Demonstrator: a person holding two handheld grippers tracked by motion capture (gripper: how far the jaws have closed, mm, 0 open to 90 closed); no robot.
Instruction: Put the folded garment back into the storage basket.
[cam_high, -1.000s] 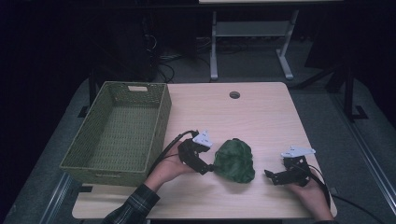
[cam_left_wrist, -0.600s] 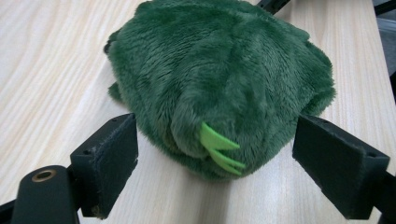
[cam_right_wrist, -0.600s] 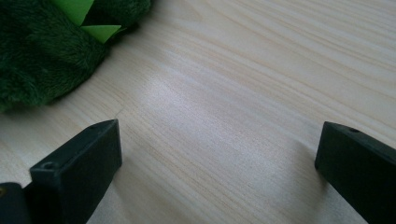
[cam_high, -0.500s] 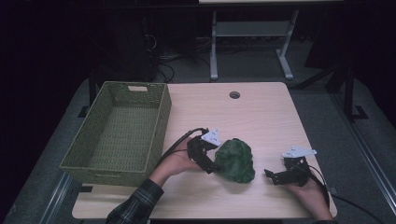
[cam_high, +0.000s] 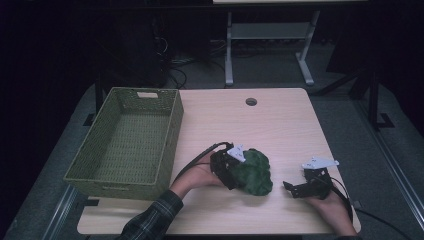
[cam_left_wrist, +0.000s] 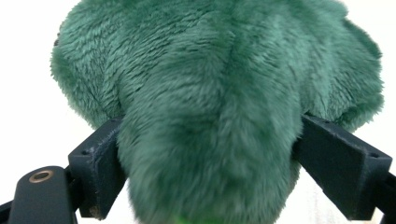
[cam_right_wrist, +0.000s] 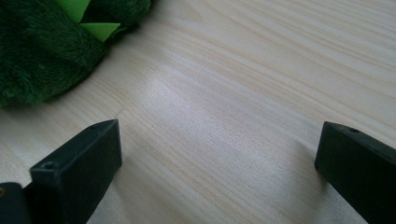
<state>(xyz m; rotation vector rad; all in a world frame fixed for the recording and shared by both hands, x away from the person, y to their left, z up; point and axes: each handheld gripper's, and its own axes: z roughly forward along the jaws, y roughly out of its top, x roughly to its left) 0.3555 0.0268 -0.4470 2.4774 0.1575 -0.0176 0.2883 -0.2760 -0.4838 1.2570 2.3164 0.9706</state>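
A dark green plush toy (cam_high: 256, 172) lies on the wooden table (cam_high: 240, 125), near its front edge. My left gripper (cam_high: 234, 176) has come in from the toy's left side. In the left gripper view the plush toy (cam_left_wrist: 210, 84) bulges between the two black jaws of the left gripper (cam_left_wrist: 210, 140). These jaws have just been opening and stand wide, with fur brushing both inner faces. My right gripper (cam_high: 291, 189) rests open low over the table, to the right of the toy. Nothing lies between the open jaws of my right gripper (cam_right_wrist: 219, 140), and the plush toy (cam_right_wrist: 42, 51) sits ahead to their left.
A green woven basket (cam_high: 172, 125) stands at the table's left side. A round cable hole (cam_high: 251, 101) sits near the far edge. A white desk frame (cam_high: 270, 35) stands on the floor beyond the table.
My left gripper has moved right and down onto the plush toy, so the toy now sits between its jaws. The right gripper has stayed where it was.
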